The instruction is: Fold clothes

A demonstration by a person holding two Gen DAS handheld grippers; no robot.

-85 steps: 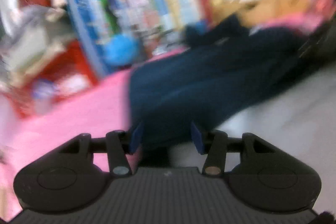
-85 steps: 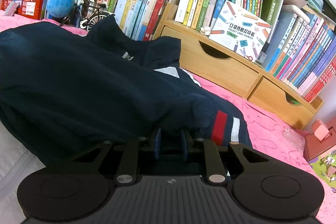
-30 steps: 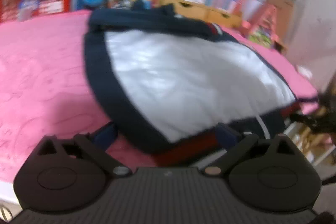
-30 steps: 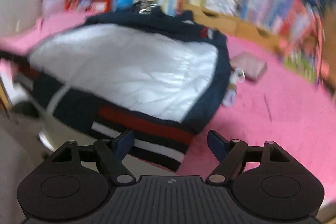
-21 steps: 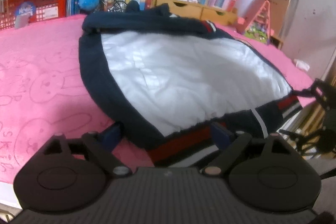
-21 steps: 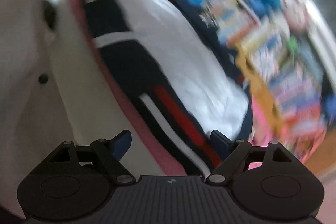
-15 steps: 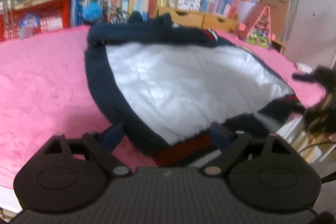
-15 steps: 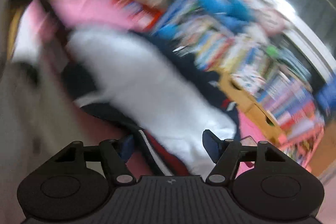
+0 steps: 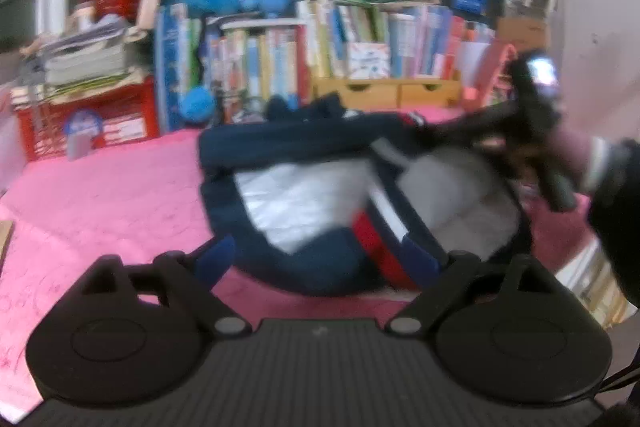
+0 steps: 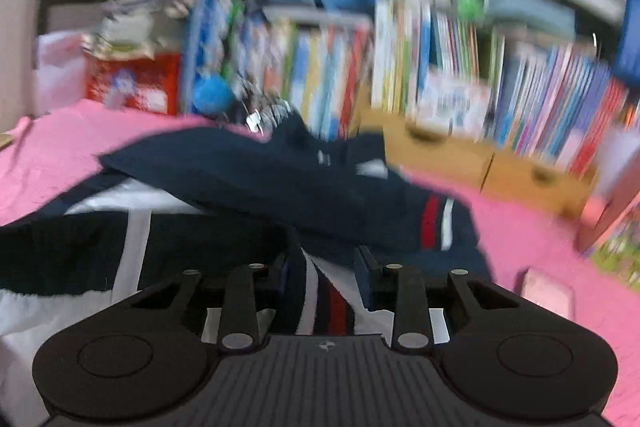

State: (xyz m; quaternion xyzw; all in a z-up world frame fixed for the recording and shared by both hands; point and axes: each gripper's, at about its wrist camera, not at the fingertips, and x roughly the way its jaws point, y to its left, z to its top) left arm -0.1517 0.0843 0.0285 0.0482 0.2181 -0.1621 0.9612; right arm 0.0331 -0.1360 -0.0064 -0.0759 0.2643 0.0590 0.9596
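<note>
Garment: navy jacket (image 9: 304,143) with white lining, lying on the pink blanket (image 9: 112,195) in front of the bookshelf (image 9: 304,43).
Long axis: as far as blur allows, it runs from my near edge toward the books; the collar end points at the shelf, the red-and-white striped hem (image 10: 328,303) at me.
My left gripper (image 9: 326,259): jaws spread wide, released, the folded hem just ahead.
My right gripper (image 10: 324,267): jaws closing, striped hem between them; whether the pads press it I cannot tell.
</note>
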